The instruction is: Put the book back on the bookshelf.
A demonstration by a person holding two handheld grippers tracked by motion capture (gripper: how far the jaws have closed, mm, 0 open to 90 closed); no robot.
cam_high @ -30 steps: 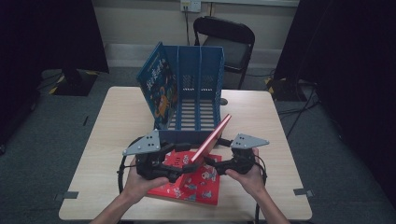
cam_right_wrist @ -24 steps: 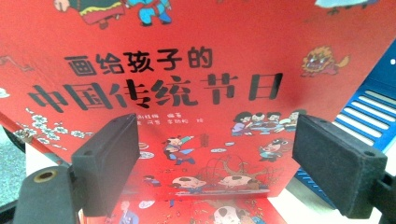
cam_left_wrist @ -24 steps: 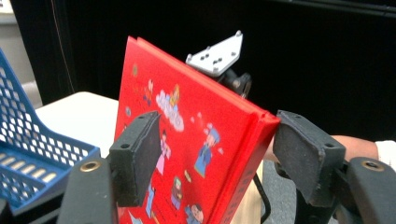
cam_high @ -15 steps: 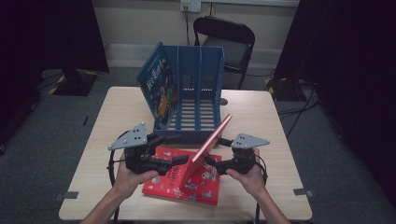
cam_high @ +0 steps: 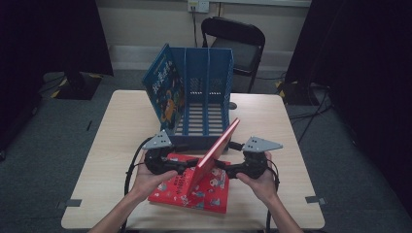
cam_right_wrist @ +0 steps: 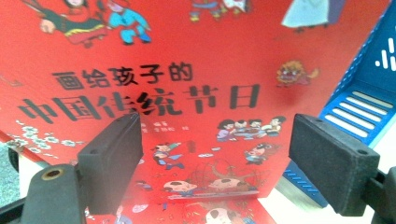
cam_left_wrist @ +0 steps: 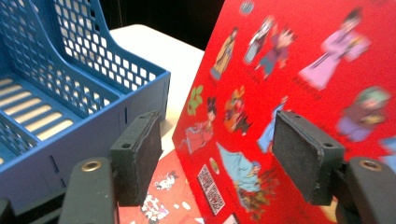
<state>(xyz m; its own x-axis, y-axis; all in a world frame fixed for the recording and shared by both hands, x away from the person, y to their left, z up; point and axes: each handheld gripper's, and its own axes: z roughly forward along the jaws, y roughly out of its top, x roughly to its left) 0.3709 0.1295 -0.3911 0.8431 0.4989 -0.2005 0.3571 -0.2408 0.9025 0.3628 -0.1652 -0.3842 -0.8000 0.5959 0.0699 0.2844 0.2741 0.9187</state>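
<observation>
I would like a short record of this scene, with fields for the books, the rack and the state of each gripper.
tilted book: red book stands on edge, leaning, between the two grippers
flat book: second red book lies on the table beneath it
rack: blue file rack behind the books, a blue book leaning in its left slot
left gripper: open, at the tilted book's left face
right gripper: open, facing its title cover
</observation>
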